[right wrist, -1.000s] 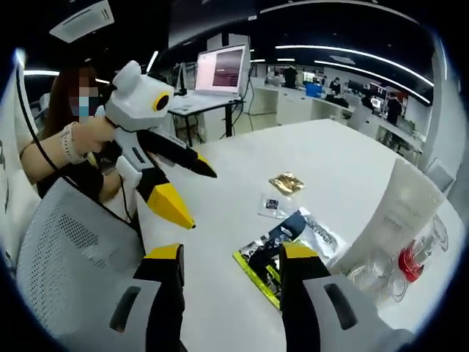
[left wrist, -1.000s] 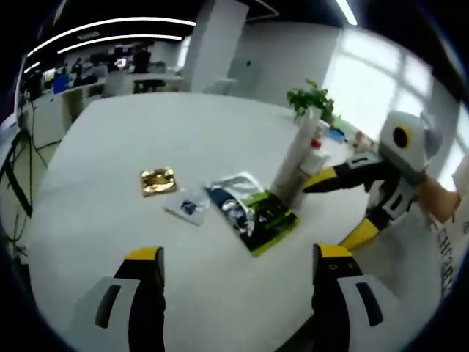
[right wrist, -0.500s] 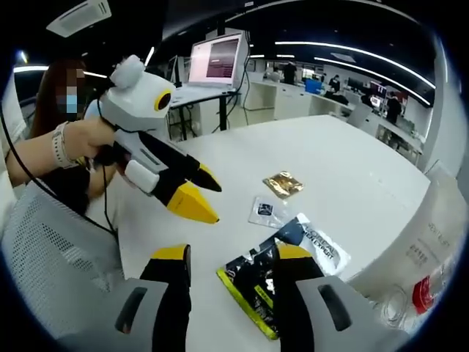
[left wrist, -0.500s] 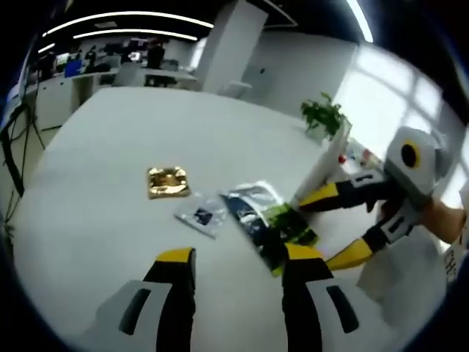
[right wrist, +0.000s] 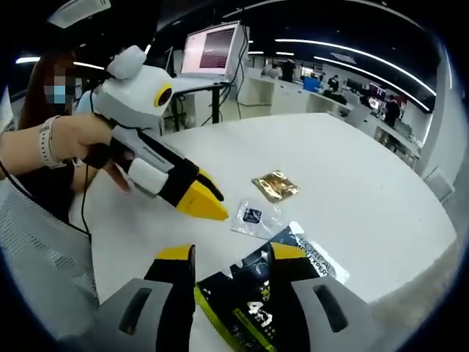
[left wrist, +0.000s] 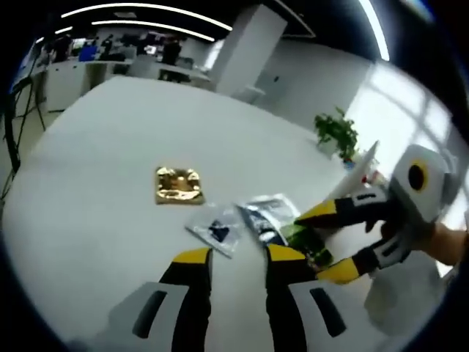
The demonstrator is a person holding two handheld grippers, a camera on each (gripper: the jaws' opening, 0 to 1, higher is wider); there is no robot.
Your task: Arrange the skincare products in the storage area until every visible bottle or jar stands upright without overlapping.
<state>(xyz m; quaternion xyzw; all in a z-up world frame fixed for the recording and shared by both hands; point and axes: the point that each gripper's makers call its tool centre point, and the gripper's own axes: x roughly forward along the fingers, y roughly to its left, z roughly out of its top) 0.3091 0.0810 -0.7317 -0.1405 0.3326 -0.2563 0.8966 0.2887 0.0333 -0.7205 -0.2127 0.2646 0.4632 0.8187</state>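
Note:
On the white table (left wrist: 88,147) lie a gold sachet (left wrist: 178,185), a small clear sachet with a dark square (left wrist: 218,231) and a silver, black and green packet (left wrist: 272,217). My left gripper (left wrist: 238,255) hovers just short of the clear sachet, its jaws open by a narrow gap with nothing between them. My right gripper (left wrist: 313,246) is open, with its jaws on either side of the packet's green end (right wrist: 245,304). In the right gripper view the left gripper (right wrist: 216,205) points at the clear sachet (right wrist: 253,216), and the gold sachet (right wrist: 274,185) lies beyond. A white tube (left wrist: 360,167) stands behind the right gripper.
A potted plant (left wrist: 337,132) stands at the table's far side. A person's hand (right wrist: 69,143) holds the left gripper, next to a mesh chair back (right wrist: 37,249). A lit screen (right wrist: 212,50) stands on a desk behind. Bare table lies around the gold sachet.
My left jaws have narrowed from wide to a small gap. Both grippers have moved in toward the sachets and the packet. The right gripper now reaches over the green packet.

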